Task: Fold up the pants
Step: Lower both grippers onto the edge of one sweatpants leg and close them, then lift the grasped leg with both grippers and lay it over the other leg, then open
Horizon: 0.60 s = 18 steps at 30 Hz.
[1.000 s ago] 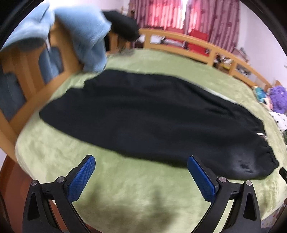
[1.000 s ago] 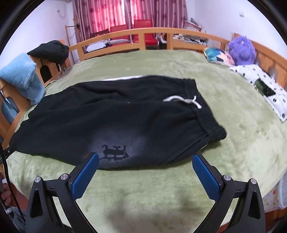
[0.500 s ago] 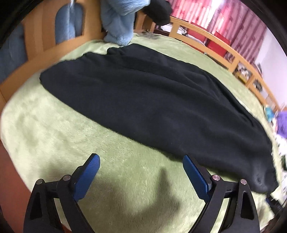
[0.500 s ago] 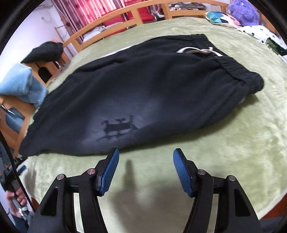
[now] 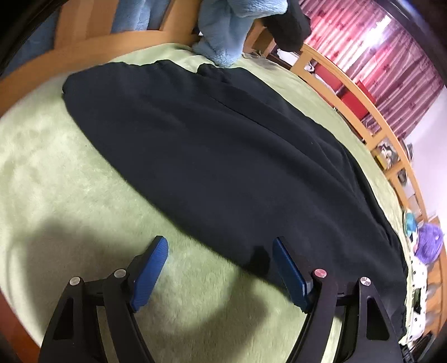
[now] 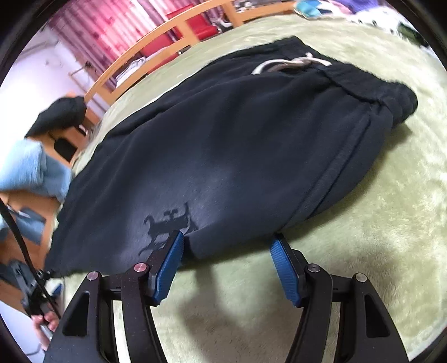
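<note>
Black fleecy pants [image 6: 237,145] (probably folded lengthwise)

Black pants [image 5: 223,156] lie spread on the green-blanketed bed [image 5: 56,167].

You are working in a home bedroom. A fuzzy pale-green blanket [image 5: 69,173] covers a wide bed, and a curved light-wood bed rail [image 5: 360,111] runs along the bed's far edge. Beyond that rail hang striped pink-red curtains [image 5: 371,47] with daylight behind them. A fluffy light-blue blanket [image 5: 232,25] is draped over the wooden frame at the bed's far left corner. A purple plush toy [image 5: 428,245] lies toward the bed's right edge.
</note>
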Each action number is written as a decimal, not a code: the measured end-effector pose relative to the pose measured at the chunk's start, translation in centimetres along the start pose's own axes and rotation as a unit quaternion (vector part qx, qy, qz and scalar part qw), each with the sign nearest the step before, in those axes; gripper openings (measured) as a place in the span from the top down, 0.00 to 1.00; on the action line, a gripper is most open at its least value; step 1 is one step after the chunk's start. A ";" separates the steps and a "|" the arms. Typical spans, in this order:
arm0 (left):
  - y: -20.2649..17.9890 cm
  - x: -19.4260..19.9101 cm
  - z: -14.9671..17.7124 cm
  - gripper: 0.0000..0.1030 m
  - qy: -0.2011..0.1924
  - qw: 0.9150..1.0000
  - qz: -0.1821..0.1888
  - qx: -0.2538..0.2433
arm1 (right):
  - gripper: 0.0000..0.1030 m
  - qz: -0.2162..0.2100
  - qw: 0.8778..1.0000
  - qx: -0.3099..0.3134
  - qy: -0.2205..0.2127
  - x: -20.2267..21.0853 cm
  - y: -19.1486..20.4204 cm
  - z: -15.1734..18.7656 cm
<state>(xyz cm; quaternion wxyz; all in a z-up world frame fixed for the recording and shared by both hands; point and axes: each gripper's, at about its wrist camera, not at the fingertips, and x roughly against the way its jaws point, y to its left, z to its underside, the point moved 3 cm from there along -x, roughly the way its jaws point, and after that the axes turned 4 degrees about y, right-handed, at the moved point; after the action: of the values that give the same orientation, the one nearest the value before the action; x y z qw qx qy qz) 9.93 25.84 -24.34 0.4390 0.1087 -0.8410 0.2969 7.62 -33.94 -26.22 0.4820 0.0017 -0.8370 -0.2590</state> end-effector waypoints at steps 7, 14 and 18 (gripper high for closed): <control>-1.0 -2.1 -1.9 0.29 -0.015 1.000 -0.007 0.008 | 0.35 0.020 1.000 0.005 -0.015 -1.5 1.4 -1.3; -0.4 -2.5 -3.9 0.83 -0.021 0.999 -0.024 0.042 | 0.76 0.028 0.999 0.014 -0.035 -2.3 1.8 -3.0; -0.5 -0.3 -4.8 0.88 -0.032 0.997 0.012 0.062 | 0.78 0.010 0.998 0.032 -0.053 -0.3 2.0 -3.4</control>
<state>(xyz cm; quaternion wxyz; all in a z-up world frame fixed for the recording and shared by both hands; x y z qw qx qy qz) 13.57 28.26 -22.26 0.4004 0.1352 -0.8359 0.3501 11.04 -33.58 -24.21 0.4391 -0.0049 -0.8693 -0.2269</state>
